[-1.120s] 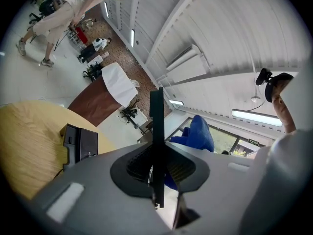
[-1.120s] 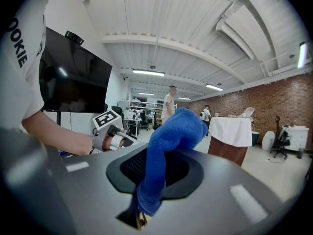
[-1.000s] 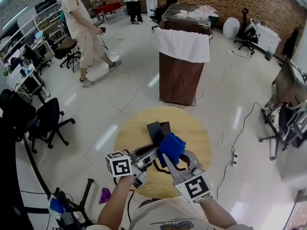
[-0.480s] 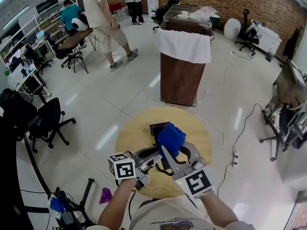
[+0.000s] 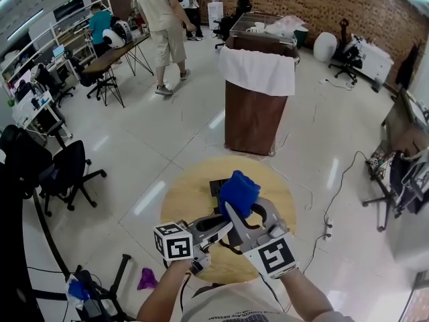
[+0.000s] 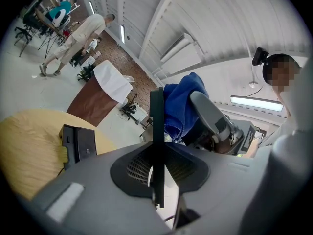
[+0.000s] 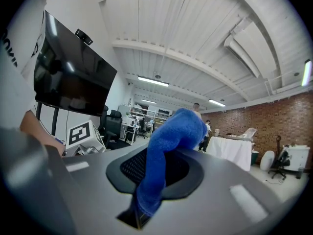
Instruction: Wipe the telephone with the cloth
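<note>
Up the floor and away since a second ago: the walking person in beige, now well beyond the draped brown stand. New at the far-left desk, a person in teal. Same spot as before for the round wooden surface. Higher than a second ago, the right tongs, clamped on the blue cloth, bunched up above the surface. Barely shifted, the left tongs, closed on a slim black handset, seen edge-on. Down on the surface, the telephone base, mostly covered by the cloth in the head view. No telling whether cloth and handset touch. Cut off at the bottom edge, both forearms.
</note>
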`<state>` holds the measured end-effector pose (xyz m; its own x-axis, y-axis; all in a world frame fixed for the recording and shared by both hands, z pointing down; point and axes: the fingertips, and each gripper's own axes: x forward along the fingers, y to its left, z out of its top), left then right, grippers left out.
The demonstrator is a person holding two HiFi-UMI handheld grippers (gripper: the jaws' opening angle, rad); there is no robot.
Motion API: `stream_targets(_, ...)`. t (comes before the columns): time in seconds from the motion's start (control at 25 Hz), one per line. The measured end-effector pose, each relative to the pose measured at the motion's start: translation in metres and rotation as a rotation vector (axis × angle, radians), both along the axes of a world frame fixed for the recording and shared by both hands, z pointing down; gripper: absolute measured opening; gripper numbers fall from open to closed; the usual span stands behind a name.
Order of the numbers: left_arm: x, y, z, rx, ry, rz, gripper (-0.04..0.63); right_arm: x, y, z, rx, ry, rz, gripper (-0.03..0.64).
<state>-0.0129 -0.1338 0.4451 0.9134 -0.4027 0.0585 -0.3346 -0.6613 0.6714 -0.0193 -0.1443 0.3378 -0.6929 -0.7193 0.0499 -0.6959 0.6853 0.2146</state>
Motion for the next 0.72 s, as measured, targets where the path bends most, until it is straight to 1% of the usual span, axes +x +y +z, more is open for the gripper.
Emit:
stream_targets(0.16, 0.001, 0.003, -0.001, 0.009, -0.011, -0.003, 0.062, -0.002, -0.004, -0.009, 0.027, 0.002, 0.001, 0.061)
stream_targets(0.32, 0.002, 0.005, -0.005, 0.039, -0.047, -0.005, 0.063, -0.003, -0.007, -0.021, 0.055, 0.000, 0.002, 0.061)
stream_targets(0.44, 0.002, 0.005, -0.007, 0.047, -0.056, -0.008, 0.062, -0.002, -0.009, -0.026, 0.066, -0.001, 0.005, 0.061)
stream_targets(0.72, -0.001, 0.004, -0.007, 0.071, -0.093, -0.026, 0.063, -0.012, 0.002, -0.034, 0.093, -0.005, -0.018, 0.061)
